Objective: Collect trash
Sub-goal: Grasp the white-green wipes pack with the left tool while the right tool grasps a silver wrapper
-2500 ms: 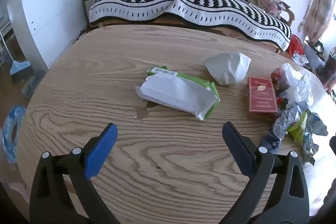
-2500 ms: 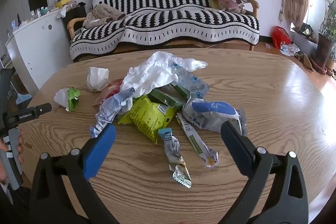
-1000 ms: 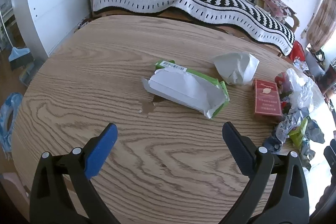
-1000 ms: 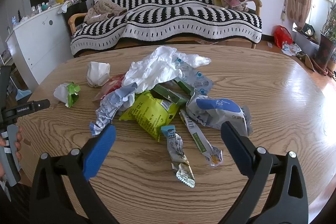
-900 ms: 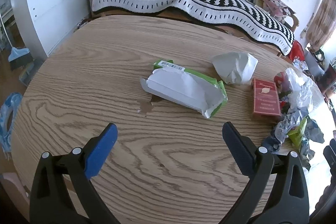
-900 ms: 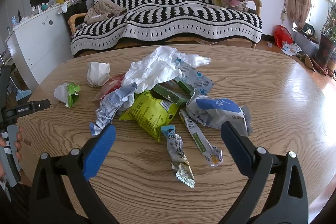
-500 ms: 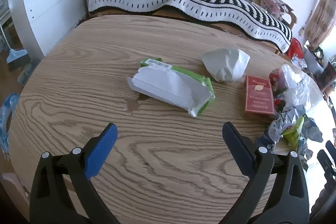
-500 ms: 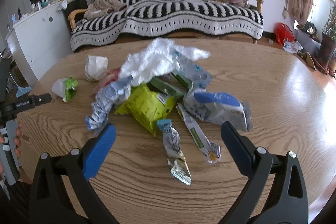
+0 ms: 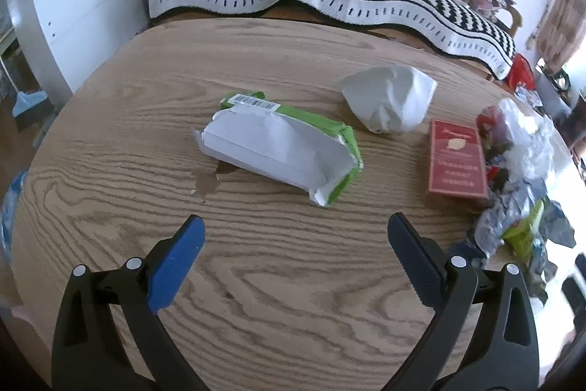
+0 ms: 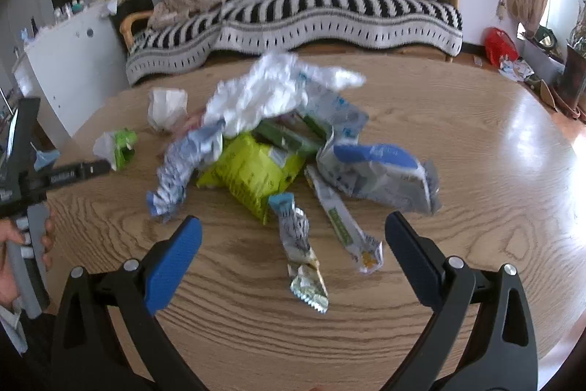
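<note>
The left gripper [image 9: 295, 237] hovers over the wooden desk [image 9: 293, 299] with its fingers spread wide and nothing between them; the right gripper [image 10: 291, 239] is likewise wide open and empty. Just ahead of the left one lies a torn green-and-white wrapper [image 9: 282, 152], flat on the desk, its long axis running from far left to near right, the ripped open mouth toward the near right and the barcode end away. Beyond it sit a crumpled white tissue [image 9: 392, 101] and a red box [image 9: 457, 160]. In front of the right gripper a silver snack wrapper [image 10: 298, 248] points its length toward the fingers, at the near edge of a heaped pile of wrappers [image 10: 278, 138]. Most trash looks gathered; no bin shows, and the three outliers appear still left to collect.
</note>
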The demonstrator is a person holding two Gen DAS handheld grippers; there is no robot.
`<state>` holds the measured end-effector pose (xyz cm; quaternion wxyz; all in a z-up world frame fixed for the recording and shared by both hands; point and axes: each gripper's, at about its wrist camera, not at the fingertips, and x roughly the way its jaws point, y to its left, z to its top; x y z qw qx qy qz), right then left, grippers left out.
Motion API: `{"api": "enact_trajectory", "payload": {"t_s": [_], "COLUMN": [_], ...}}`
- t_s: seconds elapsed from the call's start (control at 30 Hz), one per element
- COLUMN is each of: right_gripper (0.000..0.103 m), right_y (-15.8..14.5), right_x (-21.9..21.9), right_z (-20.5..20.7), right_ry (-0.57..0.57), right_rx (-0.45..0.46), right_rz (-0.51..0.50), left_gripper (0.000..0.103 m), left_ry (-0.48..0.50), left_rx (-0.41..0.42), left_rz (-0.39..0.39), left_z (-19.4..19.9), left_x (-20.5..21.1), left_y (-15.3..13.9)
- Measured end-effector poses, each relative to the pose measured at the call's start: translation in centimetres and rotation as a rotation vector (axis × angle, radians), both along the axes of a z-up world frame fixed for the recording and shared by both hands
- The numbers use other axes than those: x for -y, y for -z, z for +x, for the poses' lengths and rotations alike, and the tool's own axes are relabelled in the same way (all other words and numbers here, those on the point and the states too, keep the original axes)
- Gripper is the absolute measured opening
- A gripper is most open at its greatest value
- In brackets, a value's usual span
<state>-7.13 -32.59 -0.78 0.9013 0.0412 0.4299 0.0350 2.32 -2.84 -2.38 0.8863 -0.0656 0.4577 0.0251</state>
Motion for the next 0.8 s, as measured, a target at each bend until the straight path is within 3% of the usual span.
{"api": "enact_trajectory", "payload": {"t_s": [0.1, 0.23, 0.3, 0.37, 0.5, 0.6, 0.7, 0.8], "right_gripper": [0.097, 0.096, 0.094, 0.091, 0.080, 0.071, 0.070, 0.070], "right_y": [1.3, 1.8, 1.7, 1.4, 1.4, 2.4, 3.4, 4.0], "right_x": [-0.1, 0.1, 0.0, -0.3, -1.3, -1.9, -2.6, -2.5], "right_z": [0.5, 0.8, 0.7, 0.6, 1.3, 2.1, 2.7, 3.1], "right_ry": [-0.002, -0.003, -0.009, -0.024, -0.056, -0.071, -0.082, -0.078], "right_rx": [-0.056, -0.055, -0.040, -0.021, -0.028, -0.069, -0.104, -0.134], "right_rz": [0.003, 0.021, 0.048, 0.064, 0.037, 0.039, 0.023, 0.030], "left_gripper": [0.097, 0.097, 0.097, 0.097, 0.097, 0.097, 0.097, 0.097], "left_ry": [-0.022, -0.045, -0.087, -0.119, -0.171, -0.135, -0.101, -0.077], "left_rx": [0.001, 0.018, 0.001, 0.026, 0.015, -0.033, -0.034, -0.040], "left_rz": [-0.041, -0.106, -0.073, -0.108, -0.075, -0.105, -0.052, -0.070], "left_z": [0.8, 2.9, 4.4, 5.7, 7.2, 8.2, 8.0, 7.1], "left_x": [0.1, 1.0, 1.1, 0.5, -0.4, -1.0, -2.1, -4.4], "left_y": [0.2, 0.3, 0.5, 0.3, 1.2, 2.2, 2.6, 2.6]}}
